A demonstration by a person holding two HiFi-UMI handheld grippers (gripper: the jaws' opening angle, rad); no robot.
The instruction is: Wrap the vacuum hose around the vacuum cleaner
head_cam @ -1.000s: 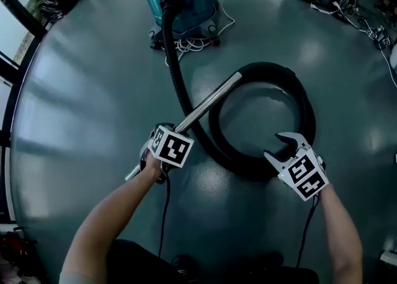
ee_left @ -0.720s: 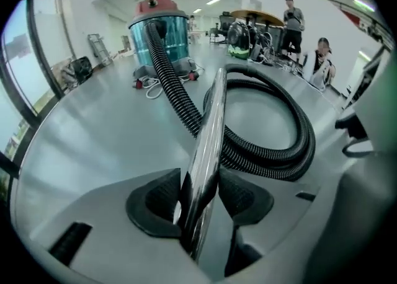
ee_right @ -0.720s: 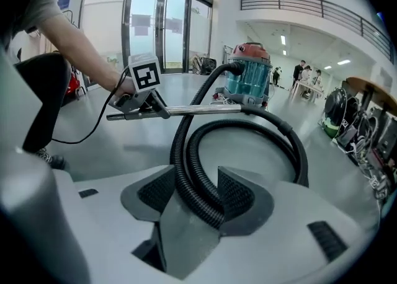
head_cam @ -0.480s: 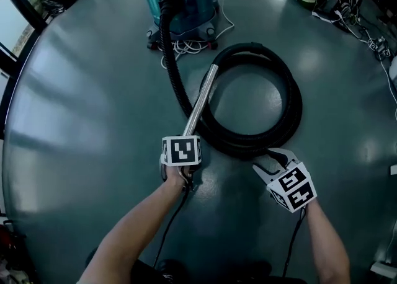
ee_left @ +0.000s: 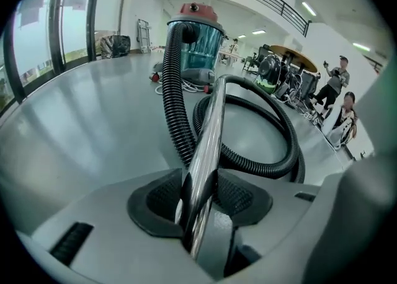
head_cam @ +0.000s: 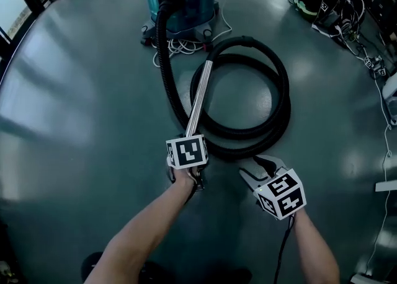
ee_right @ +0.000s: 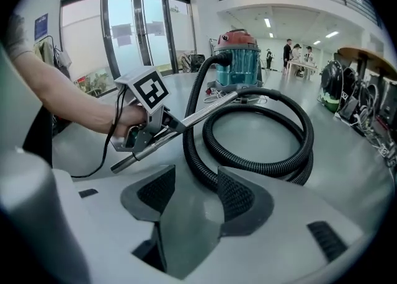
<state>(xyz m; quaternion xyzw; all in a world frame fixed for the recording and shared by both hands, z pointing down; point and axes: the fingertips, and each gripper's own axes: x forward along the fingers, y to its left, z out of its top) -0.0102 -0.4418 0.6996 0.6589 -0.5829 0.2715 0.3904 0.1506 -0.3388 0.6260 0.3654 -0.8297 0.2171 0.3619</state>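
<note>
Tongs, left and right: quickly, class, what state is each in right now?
Left tongs: closed on the metal tube.
Right tongs: open, nothing between them, near the hose coil.

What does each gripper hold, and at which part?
The left gripper grips the metal tube near its free end; the right gripper is open and empty.

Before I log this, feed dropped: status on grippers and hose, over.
Left gripper shut on metal wand. Right gripper open, empty. Hose coiled on floor, not yet around vacuum cleaner. White cord at its base.
</note>
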